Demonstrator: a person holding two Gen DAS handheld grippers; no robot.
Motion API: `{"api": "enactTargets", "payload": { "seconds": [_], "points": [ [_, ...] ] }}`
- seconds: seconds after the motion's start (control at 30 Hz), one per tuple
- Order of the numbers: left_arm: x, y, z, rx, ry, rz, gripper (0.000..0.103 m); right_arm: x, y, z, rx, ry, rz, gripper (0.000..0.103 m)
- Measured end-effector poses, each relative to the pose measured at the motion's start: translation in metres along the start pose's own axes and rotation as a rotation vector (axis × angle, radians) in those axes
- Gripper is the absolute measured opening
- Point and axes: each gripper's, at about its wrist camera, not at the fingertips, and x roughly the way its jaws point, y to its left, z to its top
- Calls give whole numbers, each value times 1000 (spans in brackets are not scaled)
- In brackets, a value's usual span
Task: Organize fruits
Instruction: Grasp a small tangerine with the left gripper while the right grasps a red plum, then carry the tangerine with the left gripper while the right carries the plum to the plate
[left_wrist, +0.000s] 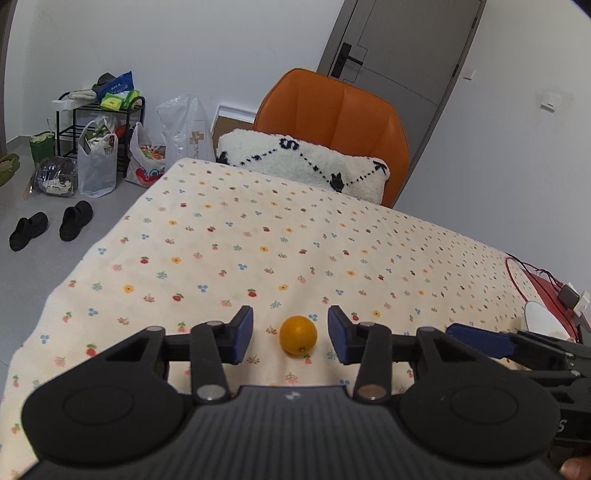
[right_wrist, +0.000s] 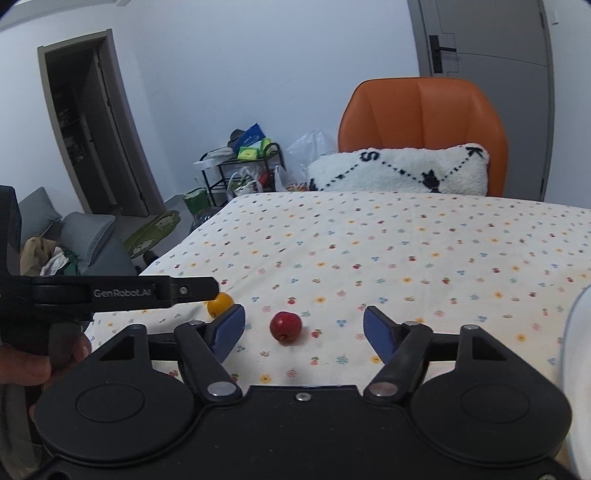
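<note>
A small orange fruit (left_wrist: 298, 335) lies on the floral tablecloth (left_wrist: 295, 240). My left gripper (left_wrist: 290, 334) is open, its blue pads either side of the orange, not touching it. The orange also shows in the right wrist view (right_wrist: 220, 303), partly behind the left gripper's body. A small red fruit (right_wrist: 285, 326) lies on the cloth between the open blue pads of my right gripper (right_wrist: 303, 332), nearer the left pad, untouched. A white plate (left_wrist: 546, 319) sits at the table's right side, its rim also at the right wrist view's edge (right_wrist: 578, 332).
An orange chair (left_wrist: 343, 118) with a white fluffy cushion (left_wrist: 306, 162) stands at the table's far side. A red item with wires (left_wrist: 543, 291) lies behind the plate. Bags, a black rack (left_wrist: 96, 125) and black shoes are on the floor to the left.
</note>
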Motion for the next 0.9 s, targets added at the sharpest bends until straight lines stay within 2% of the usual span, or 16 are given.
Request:
{"api": "enactTargets", "payload": {
  "seconds": [0.1,0.23,0.3,0.37,0.57,0.63,0.7,0.73,0.9],
  "points": [
    [7,1,-1,-6,14,-8,35,10,1,0,-4,19,21,59],
    [15,-1,-4,2,24,-13,29,19,3,0,-8,33,39,55],
    [16,0,-5,4,18,-11,22,23,2,0,-6,40,45,53],
    [16,6,-4,-38,18,-24,22,27,2,0,-6,47,49,51],
    [7,10,-2,-41,15,-5,22,37,5,-1,-12,60,64,45],
    [5,9,-1,-41,14,-2,22,40,6,-2,-15,68,72,40],
    [3,8,-1,-39,11,0,22,43,7,-3,-16,81,75,26],
    [1,7,-1,-37,8,0,22,43,6,-4,-12,85,78,23],
    [-6,-3,0,-24,-8,-14,22,33,4,-6,-6,69,75,23]
  ]
}}
